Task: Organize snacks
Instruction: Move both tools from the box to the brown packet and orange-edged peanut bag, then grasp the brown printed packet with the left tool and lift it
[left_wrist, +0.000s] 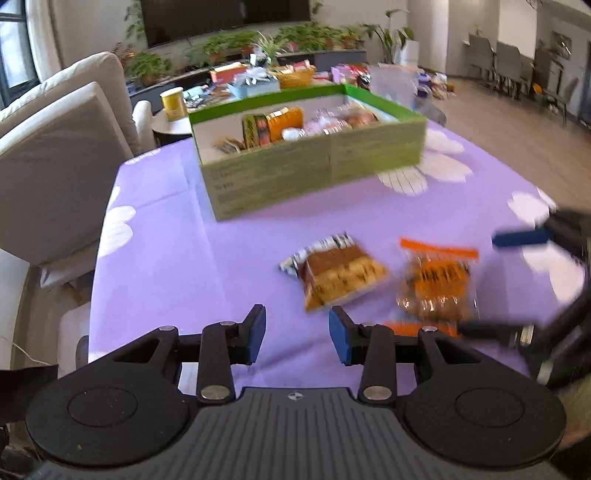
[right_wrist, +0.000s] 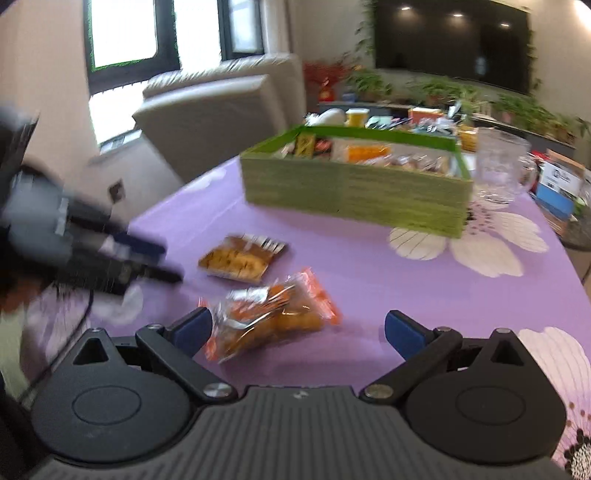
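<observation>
A green box (left_wrist: 314, 173) holding several snack packets stands on the purple tablecloth; it also shows in the right wrist view (right_wrist: 354, 192). Two packets lie in front of it: a brown-yellow one (left_wrist: 336, 273) (right_wrist: 242, 258) and an orange one (left_wrist: 437, 282) (right_wrist: 269, 317). My left gripper (left_wrist: 297, 334) is open and empty, just short of the brown-yellow packet. My right gripper (right_wrist: 297, 332) is wide open, with the orange packet lying between its fingers by the left fingertip (right_wrist: 192, 330). Each gripper shows blurred in the other's view: the right (left_wrist: 517, 280), the left (right_wrist: 144, 258).
A clear glass mug (right_wrist: 498, 170) stands right of the box. The flowered purple tablecloth (left_wrist: 177, 236) covers the table. A beige sofa (left_wrist: 55, 147) is at the left. A low table with clutter (left_wrist: 258, 81) and plants lies behind.
</observation>
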